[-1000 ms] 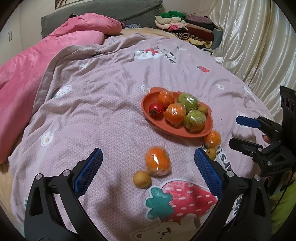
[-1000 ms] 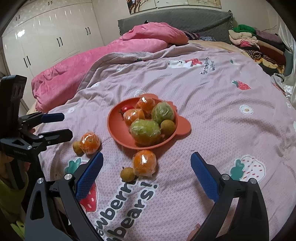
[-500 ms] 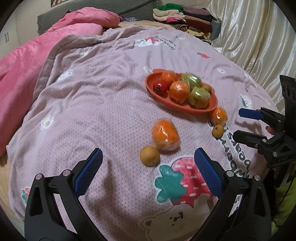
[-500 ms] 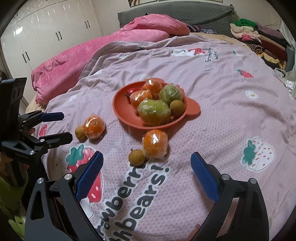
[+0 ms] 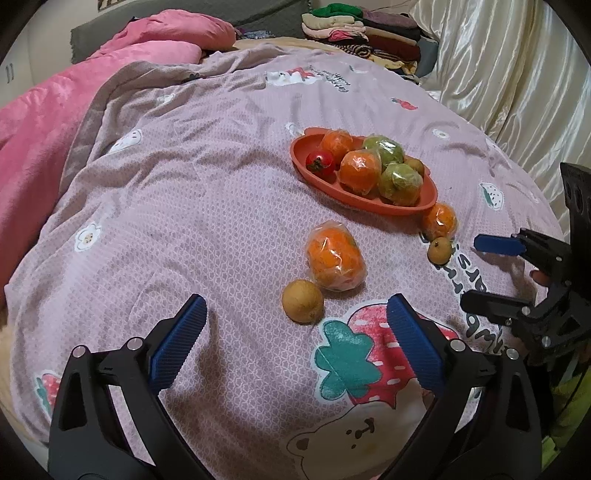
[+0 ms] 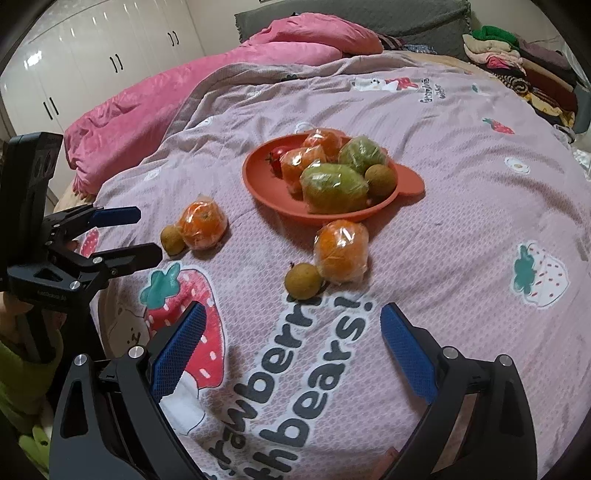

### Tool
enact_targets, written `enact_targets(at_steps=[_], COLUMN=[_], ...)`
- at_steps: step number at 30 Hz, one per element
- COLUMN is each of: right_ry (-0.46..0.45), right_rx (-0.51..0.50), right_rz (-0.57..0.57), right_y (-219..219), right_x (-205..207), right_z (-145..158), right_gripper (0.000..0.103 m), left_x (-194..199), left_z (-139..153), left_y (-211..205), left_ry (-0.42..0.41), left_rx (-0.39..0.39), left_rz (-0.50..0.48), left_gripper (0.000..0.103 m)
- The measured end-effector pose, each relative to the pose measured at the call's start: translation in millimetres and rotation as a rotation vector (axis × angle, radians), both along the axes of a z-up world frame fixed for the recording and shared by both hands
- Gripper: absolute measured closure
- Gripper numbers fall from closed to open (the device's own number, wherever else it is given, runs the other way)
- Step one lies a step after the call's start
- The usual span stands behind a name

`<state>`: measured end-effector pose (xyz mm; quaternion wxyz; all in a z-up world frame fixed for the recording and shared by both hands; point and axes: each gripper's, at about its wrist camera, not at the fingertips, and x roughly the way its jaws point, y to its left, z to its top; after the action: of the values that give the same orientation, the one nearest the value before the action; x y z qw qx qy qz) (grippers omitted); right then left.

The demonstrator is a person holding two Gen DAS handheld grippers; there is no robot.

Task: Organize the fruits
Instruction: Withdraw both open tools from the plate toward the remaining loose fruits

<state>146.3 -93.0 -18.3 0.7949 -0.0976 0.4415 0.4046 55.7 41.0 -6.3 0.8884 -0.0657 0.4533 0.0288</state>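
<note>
An orange-red plate [image 5: 314, 176] [image 6: 258, 184] on the bedspread holds wrapped oranges, two wrapped green fruits, a small red fruit and a brown one. Loose on the spread lie a wrapped orange [image 5: 335, 256] [image 6: 202, 225] with a small brown fruit [image 5: 303, 301] [image 6: 172, 239] beside it, and a second wrapped orange [image 5: 439, 220] [image 6: 341, 253] with another brown fruit [image 5: 439, 250] [image 6: 303, 280]. My left gripper [image 5: 295, 332] is open and empty, just short of the first pair. My right gripper [image 6: 291, 338] is open and empty, just short of the second pair.
The pink-mauve bedspread [image 5: 184, 184] with strawberry and bear prints covers the bed. A pink duvet [image 5: 55, 110] is bunched at the far left. Folded clothes [image 5: 362, 29] are stacked at the head. A satin curtain [image 5: 517, 74] hangs on the right. White wardrobes [image 6: 92, 66] stand behind.
Both grippers have moved forward and lower toward the loose fruit, which now looks larger and nearer. Both have stayed open. No fruit has moved.
</note>
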Motion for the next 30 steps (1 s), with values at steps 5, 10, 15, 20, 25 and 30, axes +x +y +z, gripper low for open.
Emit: enact_targets(at_steps=[5, 10, 15, 20, 25, 30], right_ry=[0.012, 0.023, 0.035, 0.036, 0.027, 0.021], right_rx=[0.004, 0.003, 0.006, 0.012, 0.022, 0.015], right_rz=[-0.009, -0.011, -0.031, -0.052, -0.076, -0.093], right_y=[3, 7, 11, 14, 17, 18], right_x=[-3, -3, 1, 7, 10, 13], right_z=[-2, -5, -9, -12, -14, -17], right_gripper=[0.009, 0.027, 0.044, 0.055, 0.062, 0.069], left_x=[0, -1, 0, 3, 7, 10], left_z=[-2, -4, -7, -10, -14, -19], left_y=[4, 7, 9, 10, 6, 7], left_ry=[-0.003, -0.004, -0.005, -0.008, -0.005, 0.002], left_rx=[-0.013, -0.031, -0.049, -0.066, -0.082, -0.089], left_rz=[-0.002, -0.011, -0.030, -0.055, -0.093, -0.111], left_gripper=[0.017, 0.032, 0.048, 0.059, 0.064, 0.071])
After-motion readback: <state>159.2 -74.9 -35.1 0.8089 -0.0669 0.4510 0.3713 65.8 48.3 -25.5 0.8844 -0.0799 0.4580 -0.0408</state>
